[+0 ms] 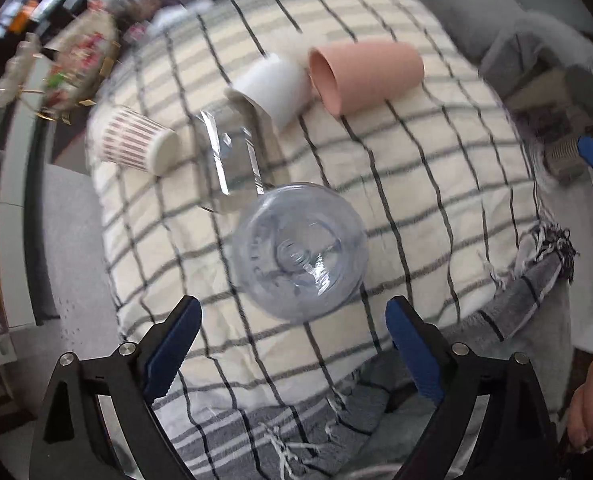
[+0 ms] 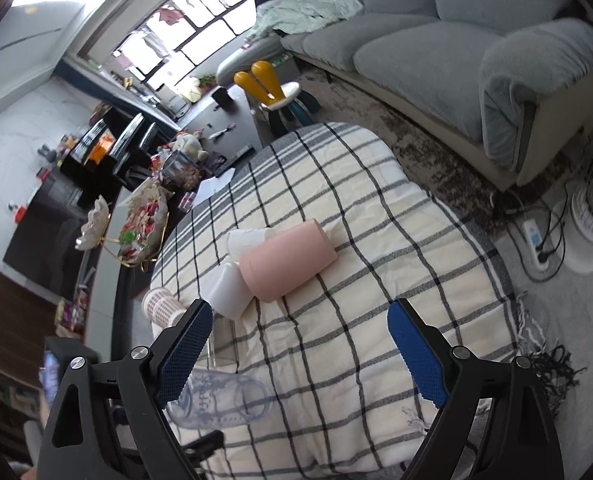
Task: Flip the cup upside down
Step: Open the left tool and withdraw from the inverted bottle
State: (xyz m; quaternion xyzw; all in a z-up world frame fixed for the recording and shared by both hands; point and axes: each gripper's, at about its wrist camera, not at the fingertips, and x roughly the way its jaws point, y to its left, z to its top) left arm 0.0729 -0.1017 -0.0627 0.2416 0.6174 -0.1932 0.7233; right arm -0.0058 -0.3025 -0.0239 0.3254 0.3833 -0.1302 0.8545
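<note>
While both jaws gape empty, clear cup [image 1: 302, 250] stands inverted near cloth [image 1: 416, 184] edge

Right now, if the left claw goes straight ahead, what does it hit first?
Most likely the clear bluish cup, which sits just ahead between the open left claw fingers on the checked cloth. Depth is uncertain.

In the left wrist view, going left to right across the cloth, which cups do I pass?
Striped paper cup → clear square cup → white cup → pink cup. I left out the clear round cup nearest the jaws, since it spans the middle of the row.
</note>
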